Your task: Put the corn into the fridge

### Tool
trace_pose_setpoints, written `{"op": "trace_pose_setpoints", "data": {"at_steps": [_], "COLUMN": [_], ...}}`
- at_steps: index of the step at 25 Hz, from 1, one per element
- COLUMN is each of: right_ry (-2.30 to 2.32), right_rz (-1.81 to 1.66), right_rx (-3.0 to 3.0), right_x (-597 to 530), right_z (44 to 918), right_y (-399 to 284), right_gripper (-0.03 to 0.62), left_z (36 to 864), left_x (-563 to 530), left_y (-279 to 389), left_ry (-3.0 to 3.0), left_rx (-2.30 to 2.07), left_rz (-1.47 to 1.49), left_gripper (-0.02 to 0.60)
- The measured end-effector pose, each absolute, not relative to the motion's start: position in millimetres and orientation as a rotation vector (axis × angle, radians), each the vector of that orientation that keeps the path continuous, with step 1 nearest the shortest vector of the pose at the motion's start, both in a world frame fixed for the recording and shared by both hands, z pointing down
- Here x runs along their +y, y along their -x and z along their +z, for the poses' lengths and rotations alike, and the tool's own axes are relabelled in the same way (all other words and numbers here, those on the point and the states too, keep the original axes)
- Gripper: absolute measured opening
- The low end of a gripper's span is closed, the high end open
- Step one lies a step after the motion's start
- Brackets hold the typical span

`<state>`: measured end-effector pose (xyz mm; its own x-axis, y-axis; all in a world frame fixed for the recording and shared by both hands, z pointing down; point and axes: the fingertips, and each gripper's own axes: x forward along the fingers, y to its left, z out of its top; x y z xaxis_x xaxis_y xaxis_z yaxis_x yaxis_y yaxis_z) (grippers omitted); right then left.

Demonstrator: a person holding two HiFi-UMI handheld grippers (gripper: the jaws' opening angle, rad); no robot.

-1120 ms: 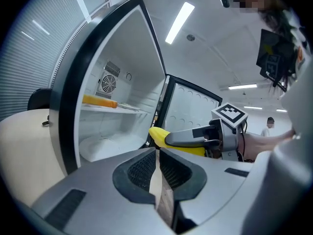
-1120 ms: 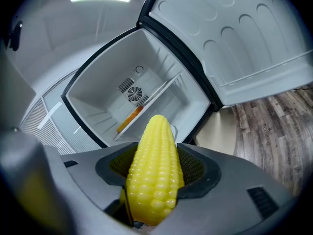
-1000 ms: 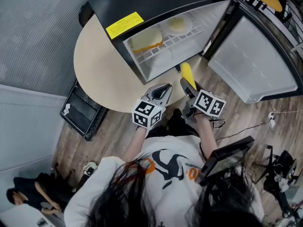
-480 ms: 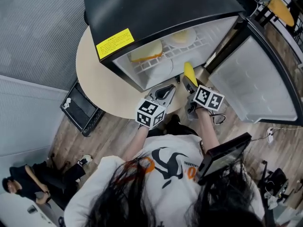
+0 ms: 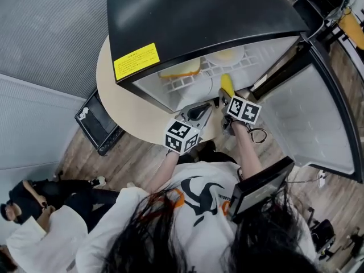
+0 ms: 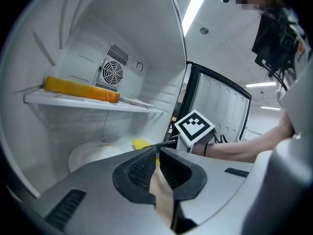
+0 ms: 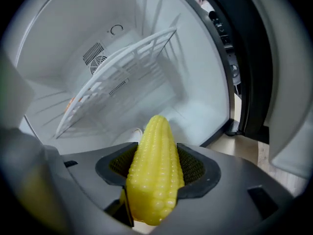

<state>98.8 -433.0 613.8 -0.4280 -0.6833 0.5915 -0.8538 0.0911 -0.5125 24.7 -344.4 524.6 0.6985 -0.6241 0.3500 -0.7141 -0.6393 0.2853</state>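
Note:
The yellow corn point(image 7: 155, 170) sits between the jaws of my right gripper point(image 7: 156, 166), which is shut on it, tip pointing into the white fridge interior. In the head view the corn point(image 5: 227, 85) is at the mouth of the black fridge point(image 5: 199, 16), just below the wire shelf, with the right gripper point(image 5: 226, 96) behind it. My left gripper point(image 5: 199, 111) hovers beside it to the left, shut and empty. In the left gripper view, past the left gripper point(image 6: 157, 153), the corn point(image 6: 141, 143) and the right gripper's marker cube point(image 6: 194, 126) show low in the fridge.
The fridge door point(image 5: 307, 124) stands open to the right. A yellow block point(image 6: 82, 89) lies on the upper wire shelf point(image 7: 117, 77); a white plate point(image 6: 93, 153) sits on the fridge floor. The fridge stands on a round beige table point(image 5: 122, 104). A black crate point(image 5: 98, 128) is on the floor.
Both grippers have moved forward toward the fridge. The right one carried the corn from in front of the table edge to the fridge's opening. Neither gripper's jaws changed.

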Motion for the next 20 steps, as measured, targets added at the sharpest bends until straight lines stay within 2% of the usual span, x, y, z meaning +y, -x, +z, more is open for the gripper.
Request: {"op": "trace_pose_setpoints", "data": {"at_steps": [12, 20], "right_ry": [-1.500, -1.492], "right_rz": [0.679, 0.559], "right_rx": [-2.127, -2.118], "right_x": [-469, -492], "right_z": [633, 631], "right_y": [-101, -101], "right_gripper": [0.256, 0.256], "left_z": [532, 535], "left_x": [-350, -348], "left_y": [-25, -26], "left_ry": [-2.485, -2.480], "left_rx": [-1.044, -1.035], "left_rz": [0.343, 0.364], "left_gripper": [0.018, 0.018]}}
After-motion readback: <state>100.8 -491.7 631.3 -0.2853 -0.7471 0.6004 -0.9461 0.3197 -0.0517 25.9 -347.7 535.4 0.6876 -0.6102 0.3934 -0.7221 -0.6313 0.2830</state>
